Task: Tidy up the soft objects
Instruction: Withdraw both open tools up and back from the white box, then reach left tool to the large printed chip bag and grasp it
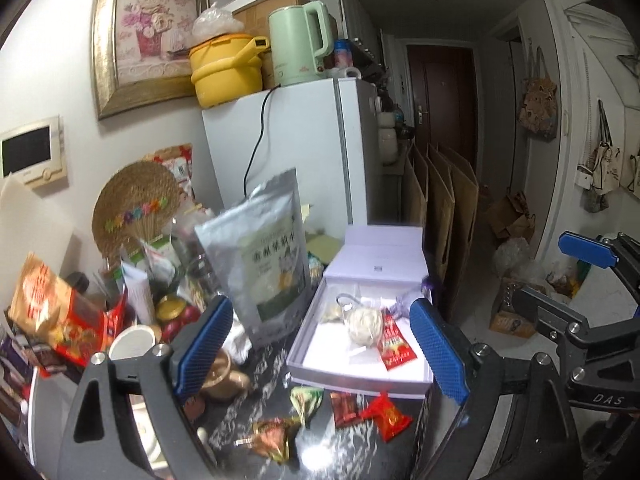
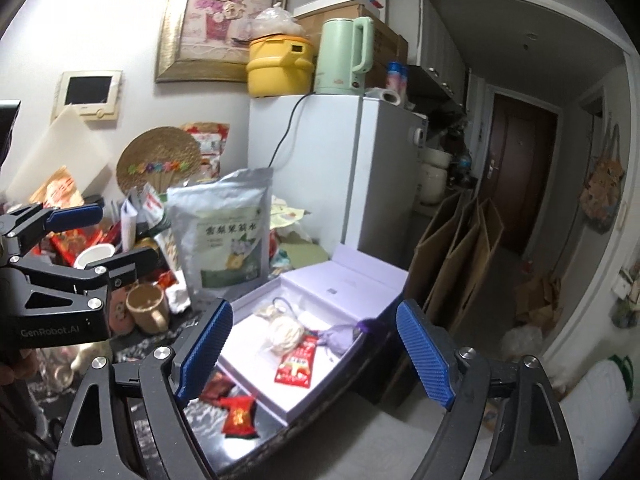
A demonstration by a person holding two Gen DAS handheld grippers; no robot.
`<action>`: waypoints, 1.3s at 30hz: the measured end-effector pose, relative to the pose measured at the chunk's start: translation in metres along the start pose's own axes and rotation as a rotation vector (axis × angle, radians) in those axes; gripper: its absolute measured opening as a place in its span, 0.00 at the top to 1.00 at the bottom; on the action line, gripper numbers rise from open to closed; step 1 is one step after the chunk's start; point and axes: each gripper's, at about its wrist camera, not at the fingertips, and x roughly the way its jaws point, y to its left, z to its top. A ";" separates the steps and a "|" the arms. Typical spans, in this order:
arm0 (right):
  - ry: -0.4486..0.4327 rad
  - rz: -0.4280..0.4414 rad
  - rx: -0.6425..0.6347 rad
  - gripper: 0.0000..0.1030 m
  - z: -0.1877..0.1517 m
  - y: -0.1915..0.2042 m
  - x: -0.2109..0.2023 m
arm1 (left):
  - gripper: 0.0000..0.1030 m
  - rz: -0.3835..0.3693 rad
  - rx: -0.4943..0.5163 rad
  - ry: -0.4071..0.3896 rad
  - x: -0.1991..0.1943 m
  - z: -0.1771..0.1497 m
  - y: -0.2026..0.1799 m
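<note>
Both the left gripper [image 1: 322, 344] and right gripper [image 2: 314, 350] hang wide and empty, loose foil-wrapped snack packets [image 1: 386, 416] lie just below the left fingers beside the open white cardboard box [image 1: 320, 368], and a hurried reach could topple the tall silver pouch [image 1: 264, 256] beyond.

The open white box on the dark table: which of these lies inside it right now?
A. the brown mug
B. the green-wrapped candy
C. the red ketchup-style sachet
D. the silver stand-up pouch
C. The red sachet lies on the floor of the white box, beside a pale round bundle and a purple sachet bag.
</note>
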 end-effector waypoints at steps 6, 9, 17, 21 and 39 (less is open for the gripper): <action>0.025 0.022 0.008 0.17 -0.028 0.011 -0.006 | 0.12 0.002 -0.013 0.015 -0.015 -0.028 0.003; 0.047 0.027 0.018 0.17 -0.044 0.017 -0.006 | 0.12 0.004 -0.011 0.040 -0.018 -0.042 0.002; 0.126 0.070 0.049 0.17 -0.084 0.028 0.000 | 0.12 -0.048 -0.014 0.146 -0.006 -0.082 -0.002; 0.161 0.091 0.075 0.17 -0.105 0.032 0.005 | 0.12 -0.078 -0.036 0.193 0.003 -0.098 0.001; 0.332 0.207 0.126 0.17 -0.159 0.060 0.049 | 0.12 -0.140 -0.142 0.366 0.061 -0.154 0.041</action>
